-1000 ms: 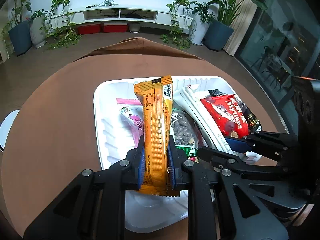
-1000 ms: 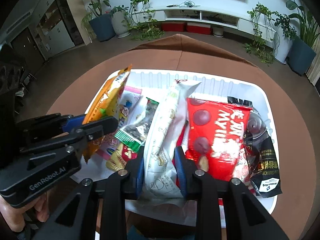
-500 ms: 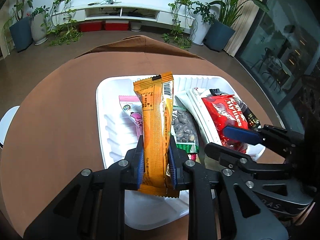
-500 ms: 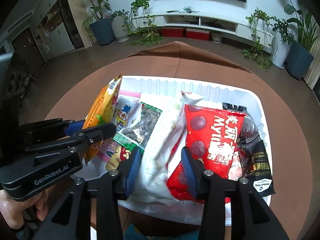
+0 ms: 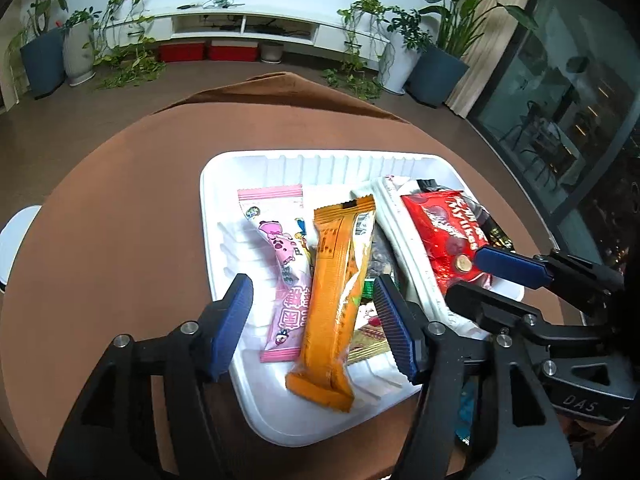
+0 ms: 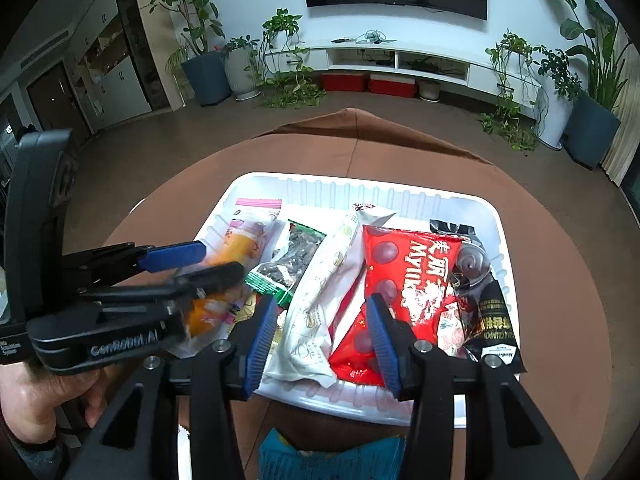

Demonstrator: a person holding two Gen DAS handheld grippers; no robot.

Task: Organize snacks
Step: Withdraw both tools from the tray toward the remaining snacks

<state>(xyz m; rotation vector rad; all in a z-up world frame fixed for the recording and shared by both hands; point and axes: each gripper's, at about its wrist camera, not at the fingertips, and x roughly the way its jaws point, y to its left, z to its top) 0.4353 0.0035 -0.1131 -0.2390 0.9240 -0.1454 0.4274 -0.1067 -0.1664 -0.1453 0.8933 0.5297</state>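
We hold our left tongs spread wide above the near end of the white tray, gripping nothing; the orange packet lies loose between the two blue pads, touching neither as far as we can see. The packet rests lengthwise in the tray, its near end reaching the tray's near rim, and it leans partly over the pink packet, which lies flat beside it toward the tray's left wall.

Our right tongs are also released, their jaws apart over the tray's near rim. Between them sit the white packet and the near corner of the red bag, both lying in the tray and free of the pads. The white packet runs from the near rim toward the tray's far wall, and the red bag overlaps its right side. Past the red bag, against the tray's right wall, lies a black packet. A clear bag of dark nuts with a green edge sits in the tray's middle, between the orange and white packets.

The tray stands on the brown round counter. Just outside the tray's near rim, a blue packet lies on the counter.
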